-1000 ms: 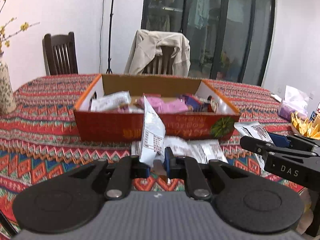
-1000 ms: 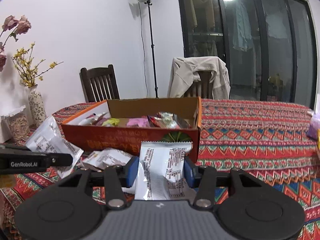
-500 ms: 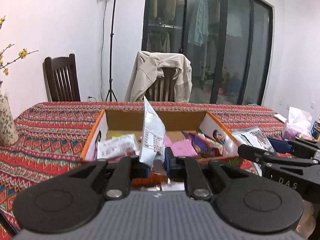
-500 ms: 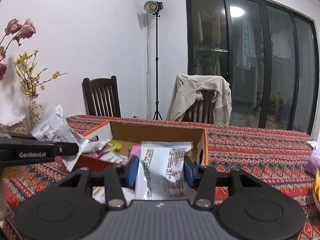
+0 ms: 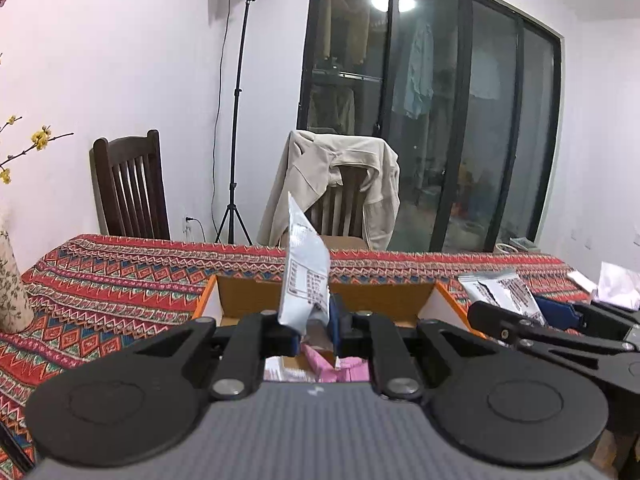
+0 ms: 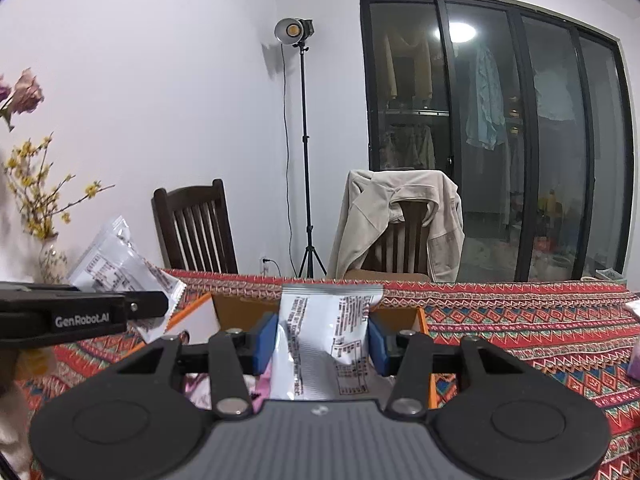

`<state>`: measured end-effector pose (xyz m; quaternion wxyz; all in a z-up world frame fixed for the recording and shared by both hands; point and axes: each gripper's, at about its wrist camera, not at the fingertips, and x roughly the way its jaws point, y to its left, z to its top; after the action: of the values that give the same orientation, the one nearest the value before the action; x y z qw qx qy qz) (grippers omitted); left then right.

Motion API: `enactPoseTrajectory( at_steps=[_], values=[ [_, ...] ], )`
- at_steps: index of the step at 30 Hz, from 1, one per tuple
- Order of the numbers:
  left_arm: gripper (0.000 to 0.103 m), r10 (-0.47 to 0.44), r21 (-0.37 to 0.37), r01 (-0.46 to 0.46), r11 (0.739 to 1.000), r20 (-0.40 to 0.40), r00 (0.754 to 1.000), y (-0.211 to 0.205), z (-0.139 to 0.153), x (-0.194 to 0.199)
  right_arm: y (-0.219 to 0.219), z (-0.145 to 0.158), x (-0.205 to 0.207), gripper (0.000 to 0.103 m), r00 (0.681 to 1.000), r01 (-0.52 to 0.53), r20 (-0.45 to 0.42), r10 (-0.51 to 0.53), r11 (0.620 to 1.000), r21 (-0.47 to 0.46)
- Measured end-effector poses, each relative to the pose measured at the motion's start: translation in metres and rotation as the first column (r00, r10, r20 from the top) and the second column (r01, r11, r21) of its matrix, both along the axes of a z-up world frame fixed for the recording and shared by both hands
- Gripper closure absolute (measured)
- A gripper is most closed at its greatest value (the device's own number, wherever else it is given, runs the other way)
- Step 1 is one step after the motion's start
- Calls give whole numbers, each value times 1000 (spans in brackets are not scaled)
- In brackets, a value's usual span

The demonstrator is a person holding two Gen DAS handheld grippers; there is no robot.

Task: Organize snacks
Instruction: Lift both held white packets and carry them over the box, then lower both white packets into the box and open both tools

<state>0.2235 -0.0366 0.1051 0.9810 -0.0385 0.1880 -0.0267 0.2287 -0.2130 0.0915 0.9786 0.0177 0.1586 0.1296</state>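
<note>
My left gripper is shut on a white snack packet held upright, edge-on, above the open orange cardboard box. My right gripper is shut on a second white snack packet, held flat-on over the same box. Pink packets lie inside the box below the left fingers. The right gripper and its packet show at the right of the left wrist view. The left gripper's packet shows at the left of the right wrist view.
The table carries a red patterned cloth. A vase with yellow flowers stands at the left. Two wooden chairs, one draped with a beige jacket, and a light stand are behind the table. A tissue pack lies at the right.
Both grippers have risen and moved forward with their packets, from in front of the box to above its opening. The box now sits low in both views.
</note>
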Motion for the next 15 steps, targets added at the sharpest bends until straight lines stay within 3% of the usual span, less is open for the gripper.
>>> enactPoseTrajectory(
  at_steps=[6,15],
  values=[
    [88,27,-27,-27,999,-6,1000,4,-2,26,1,1,25,57,1000,25,-5,-24,1000,19],
    [88,50,-39,-51,998,-23,998,12,-29,49,4,-19,48,57,999,31,-8,-31,999,28]
  ],
)
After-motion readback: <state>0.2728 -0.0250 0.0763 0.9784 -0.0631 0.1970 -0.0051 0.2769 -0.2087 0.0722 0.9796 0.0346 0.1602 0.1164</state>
